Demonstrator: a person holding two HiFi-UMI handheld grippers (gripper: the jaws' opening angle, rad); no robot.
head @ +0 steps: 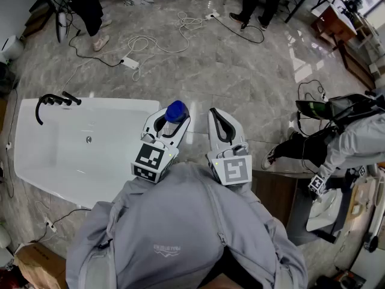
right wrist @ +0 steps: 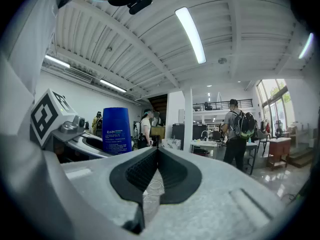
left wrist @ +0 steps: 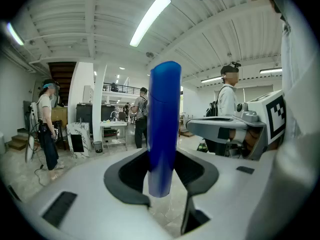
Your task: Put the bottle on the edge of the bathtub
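A tall blue bottle point(head: 176, 111) stands upright between the jaws of my left gripper point(head: 170, 124), which is shut on it above the marble floor, just right of the bathtub's near corner. In the left gripper view the blue bottle point(left wrist: 164, 129) rises straight up through the left gripper point(left wrist: 162, 176), whose dark pads press on both its sides. The white bathtub point(head: 120, 105) lies at the left with its interior empty. My right gripper point(head: 218, 118) hovers beside the left one; in the right gripper view the right gripper point(right wrist: 157, 153) is shut with nothing held, and the bottle point(right wrist: 116, 131) shows at its left.
A black faucet point(head: 53, 100) sits on the tub's far left rim and a drain point(head: 88, 139) on its floor. White cables and a power strip point(head: 130, 62) lie on the floor beyond. A person point(head: 352, 143) crouches at the right; others stand at the back.
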